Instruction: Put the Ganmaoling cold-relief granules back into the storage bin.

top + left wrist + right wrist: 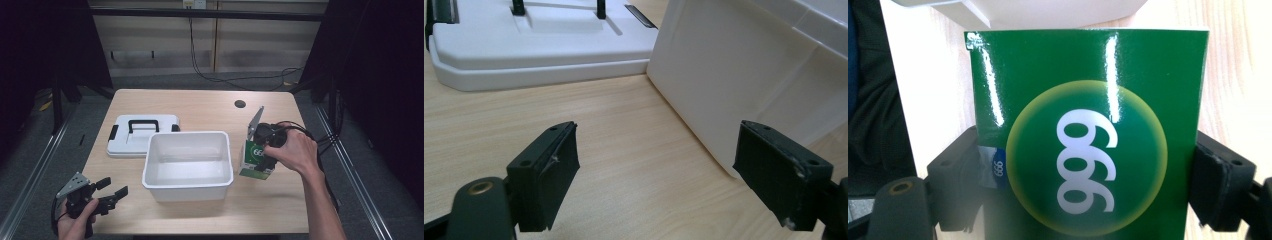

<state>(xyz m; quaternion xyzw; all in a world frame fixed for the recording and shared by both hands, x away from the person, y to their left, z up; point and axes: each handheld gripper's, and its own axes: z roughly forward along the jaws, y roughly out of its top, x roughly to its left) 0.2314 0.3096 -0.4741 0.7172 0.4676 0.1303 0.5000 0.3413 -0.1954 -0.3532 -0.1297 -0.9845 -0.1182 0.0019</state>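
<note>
1. The table (200, 107) looks like pale, matt wood grain.
2. The bin (188, 170) and lid (142, 135) look like smooth white plastic.
3. The green box (1088, 125) is glossy card.
4. The pads (781, 177) are rough, matt black.

Bin (188, 186) mid-table (200, 102). Lid (142, 135) behind-left, touching bin's corner. Box (256, 165) just right of bin. Left gripper (113, 190) at near-left edge; right gripper (262, 156) on box.

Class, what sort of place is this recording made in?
Probably a lab recording booth, not a home: a bare wooden table hemmed by black curtains, cables trailing across the floor, and a hand-held right gripper.
</note>
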